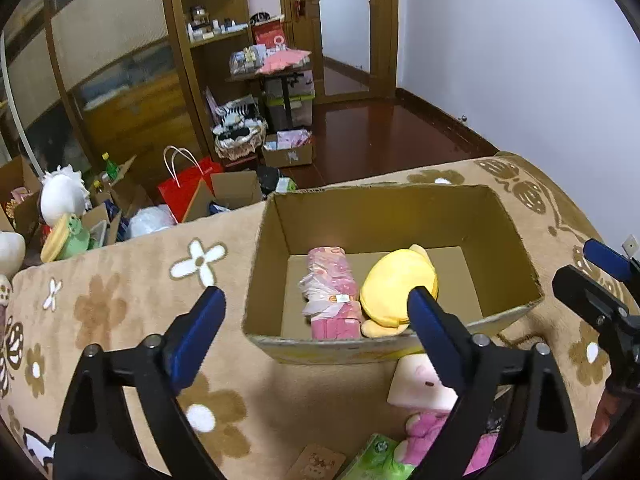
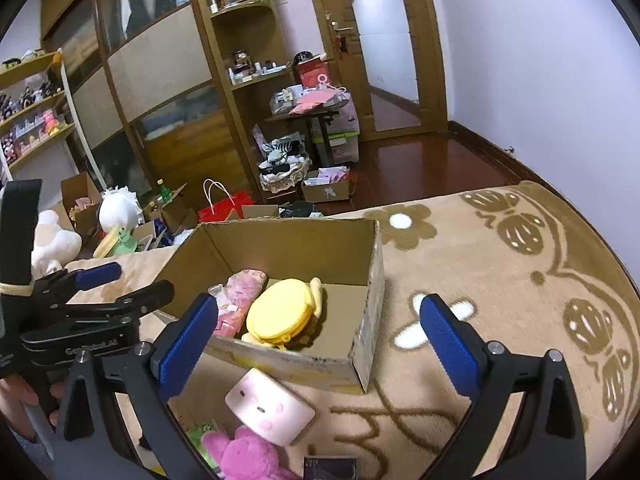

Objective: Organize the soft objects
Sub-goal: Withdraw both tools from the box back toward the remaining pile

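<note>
Grippers first: my left gripper [image 1: 316,320] and my right gripper [image 2: 320,328] both stand wide, blue pads apart, nothing between them. Taking the open brown cardboard box [image 1: 516,216] as landmark: just in front of its near wall, on the tan flowered plush blanket [image 1: 120,280], lies a pink plush doll with a pale square face [image 2: 270,410], with a green packet [image 1: 376,460] beside it. Inside the box lie a pink wrapped soft bundle [image 1: 332,292] and a yellow round plush toy [image 1: 396,284], touching. I judge the doll comes next: lower over its body, close gently on the stuffing, lift clear of the near wall, set it in the bare right part of the floor.
</note>
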Demonstrator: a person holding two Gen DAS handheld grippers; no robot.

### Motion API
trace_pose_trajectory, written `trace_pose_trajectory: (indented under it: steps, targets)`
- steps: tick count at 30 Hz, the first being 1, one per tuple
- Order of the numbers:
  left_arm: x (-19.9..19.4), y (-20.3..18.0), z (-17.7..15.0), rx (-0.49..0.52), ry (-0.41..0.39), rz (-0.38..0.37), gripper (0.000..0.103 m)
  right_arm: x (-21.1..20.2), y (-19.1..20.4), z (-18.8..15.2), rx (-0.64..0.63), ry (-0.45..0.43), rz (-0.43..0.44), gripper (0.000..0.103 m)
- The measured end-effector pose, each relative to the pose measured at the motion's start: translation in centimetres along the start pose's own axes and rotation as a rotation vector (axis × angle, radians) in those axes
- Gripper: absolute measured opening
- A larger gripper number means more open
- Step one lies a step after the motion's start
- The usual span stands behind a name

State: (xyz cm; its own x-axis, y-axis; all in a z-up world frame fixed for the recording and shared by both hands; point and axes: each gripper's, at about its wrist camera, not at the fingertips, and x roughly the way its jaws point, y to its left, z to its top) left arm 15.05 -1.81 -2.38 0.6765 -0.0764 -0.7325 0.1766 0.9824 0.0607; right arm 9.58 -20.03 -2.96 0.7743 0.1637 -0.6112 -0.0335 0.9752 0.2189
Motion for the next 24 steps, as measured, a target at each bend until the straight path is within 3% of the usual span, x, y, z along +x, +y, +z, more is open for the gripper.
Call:
trace_pose_trajectory:
  steps: [5,12,24]
  targets:
    - [-1.8,0.1,-0.7,0.015,0.005,0.023,0.097,-2.0,0.0,-0.5,0.008,-0.011,-0.015,0.103]
    - [-3.4,0.4,-3.0,0.018,0.080,0.033,0.097,-4.3,0.7,-1.6,-0.007,-0.007,-0.032,0.103]
    - [-5.4,1.1,-6.3,-0.008,0.169,0.028,0.097,-6.1,3.1,-4.7,-0.061,0.066,-0.034,0.103]
